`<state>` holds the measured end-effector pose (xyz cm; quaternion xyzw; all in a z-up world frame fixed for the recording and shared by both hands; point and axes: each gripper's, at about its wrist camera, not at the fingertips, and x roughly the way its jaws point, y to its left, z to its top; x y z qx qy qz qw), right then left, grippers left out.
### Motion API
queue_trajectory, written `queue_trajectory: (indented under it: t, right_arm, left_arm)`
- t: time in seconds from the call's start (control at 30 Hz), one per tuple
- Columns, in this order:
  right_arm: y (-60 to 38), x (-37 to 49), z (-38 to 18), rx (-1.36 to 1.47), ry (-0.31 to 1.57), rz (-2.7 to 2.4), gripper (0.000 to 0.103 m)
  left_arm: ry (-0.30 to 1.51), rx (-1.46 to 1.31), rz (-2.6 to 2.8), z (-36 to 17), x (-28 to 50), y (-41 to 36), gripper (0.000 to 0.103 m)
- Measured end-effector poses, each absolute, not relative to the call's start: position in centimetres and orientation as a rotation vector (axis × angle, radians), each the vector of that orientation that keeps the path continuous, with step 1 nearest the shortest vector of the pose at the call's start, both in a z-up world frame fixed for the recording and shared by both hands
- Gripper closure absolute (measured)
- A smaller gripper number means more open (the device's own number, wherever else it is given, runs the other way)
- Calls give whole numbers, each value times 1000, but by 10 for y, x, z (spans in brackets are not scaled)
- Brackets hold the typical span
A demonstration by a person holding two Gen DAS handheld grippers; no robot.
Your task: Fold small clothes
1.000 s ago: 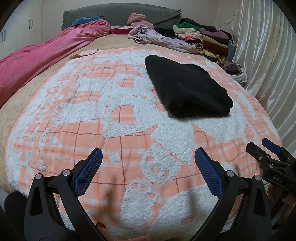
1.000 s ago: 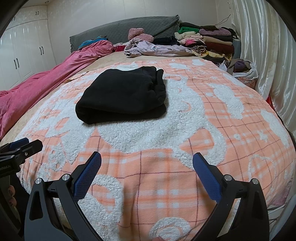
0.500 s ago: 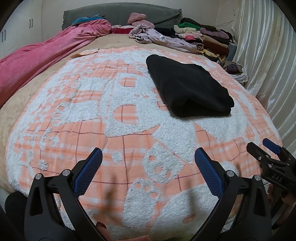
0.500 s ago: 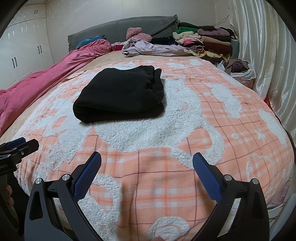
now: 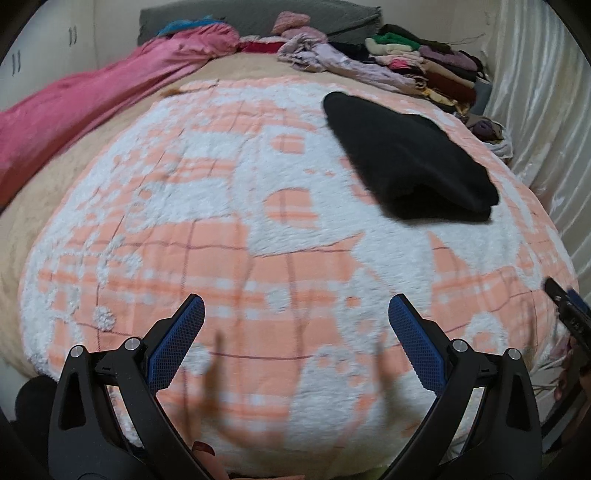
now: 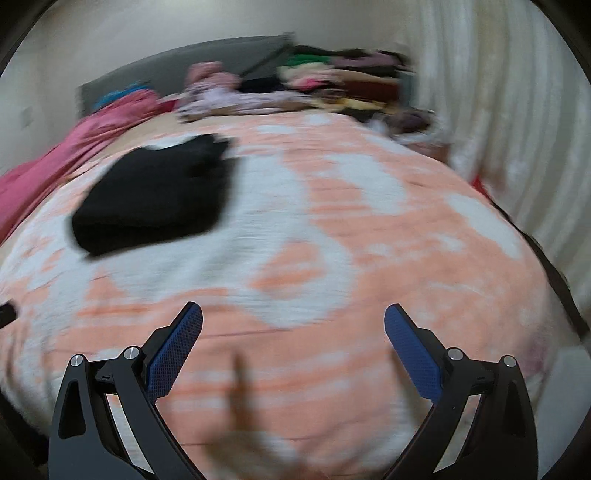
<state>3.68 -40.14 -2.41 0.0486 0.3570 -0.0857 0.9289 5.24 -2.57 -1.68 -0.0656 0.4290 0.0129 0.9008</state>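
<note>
A folded black garment (image 5: 406,158) lies on the orange-and-white plaid blanket (image 5: 221,236), far right of centre in the left wrist view. It also shows in the blurred right wrist view (image 6: 155,195), at the left. My left gripper (image 5: 293,314) is open and empty above the blanket's near edge. My right gripper (image 6: 293,314) is open and empty too, well short of the garment. The right gripper's tip also shows at the right edge of the left wrist view (image 5: 569,306).
A pink quilt (image 5: 92,96) runs along the bed's left side. Piled and stacked clothes (image 5: 406,62) sit at the head of the bed by a grey headboard (image 5: 240,14). A shiny curtain (image 5: 546,110) hangs on the right.
Both grippers have shifted; the right wrist view now swings with heavy blur and tilts. The black garment has not moved. Both stay open.
</note>
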Motion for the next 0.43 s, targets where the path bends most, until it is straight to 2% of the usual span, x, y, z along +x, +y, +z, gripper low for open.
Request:
queue_trajectory:
  t: [0.13,0.3,0.43]
  right_arm:
    - [-491,8,-33,209,736,-446,5]
    - [-646,-66,-43,385,724,-896,5]
    - [-761,-137,-70,560,775,-1203,5]
  left_arm:
    - [866,-214,90,-15,58,26,10]
    - [866,-339,303,-8,79,155,10]
    - [875,-303,557,-5,100,266,10]
